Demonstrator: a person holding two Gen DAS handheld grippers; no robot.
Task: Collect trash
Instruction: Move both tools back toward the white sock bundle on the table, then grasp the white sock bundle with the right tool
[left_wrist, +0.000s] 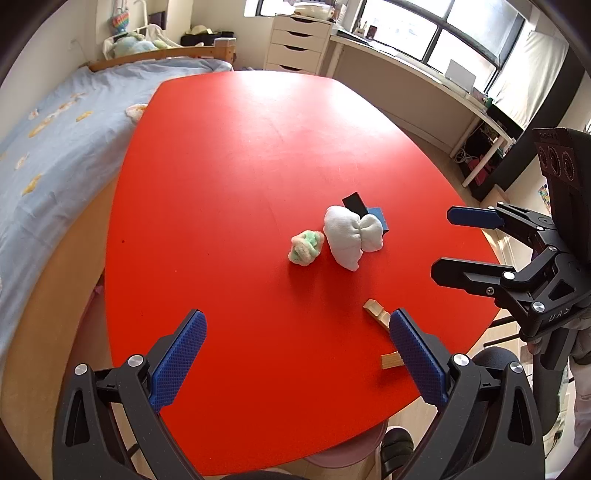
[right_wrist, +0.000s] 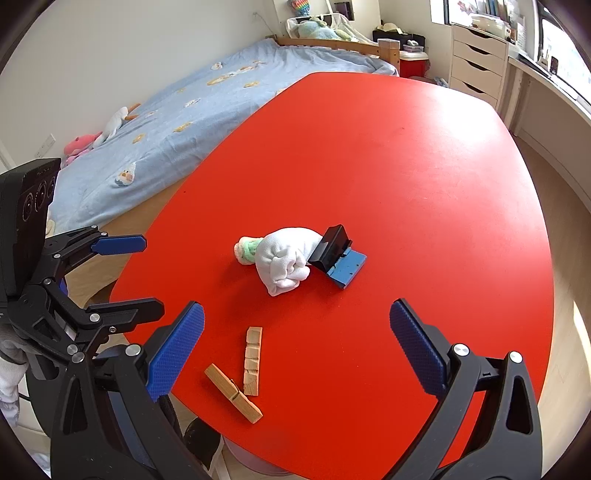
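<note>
Your left gripper (left_wrist: 297, 328) sits closest to its own camera, blue pads spread wide with nothing between them, hovering over the near part of the red table (left_wrist: 240, 166). Just past its right pad lie two wooden clothespin pieces (left_wrist: 376, 314), one partly hidden behind that pad; from the right wrist view you see them plainly, a notched piece (right_wrist: 253, 361) and a longer one (right_wrist: 233, 392) lying near the table's front edge, their ends close together or touching — you cannot quite tell which.

Your right gripper (right_wrist: 297, 328) is likewise opened wide and holds nothing, poised above the table with the clothespin pieces below and to the left of its gap. In the left wrist view it enters from the right edge (left_wrist: 441, 243), above the table's right rim.

Further in, near the table's middle, you have a white rolled sock (left_wrist: 351, 236) with a smaller green-and-pink bundle (left_wrist: 306, 247) just beside it on the left, apart by a thin strip of red in the left view. Behind the sock stands a small black-and-blue holder (right_wrist: 340, 258), its black part tilted up and touching the sock.

A bed with a light blue cover (right_wrist: 166, 122) runs along the table's left side.
</note>
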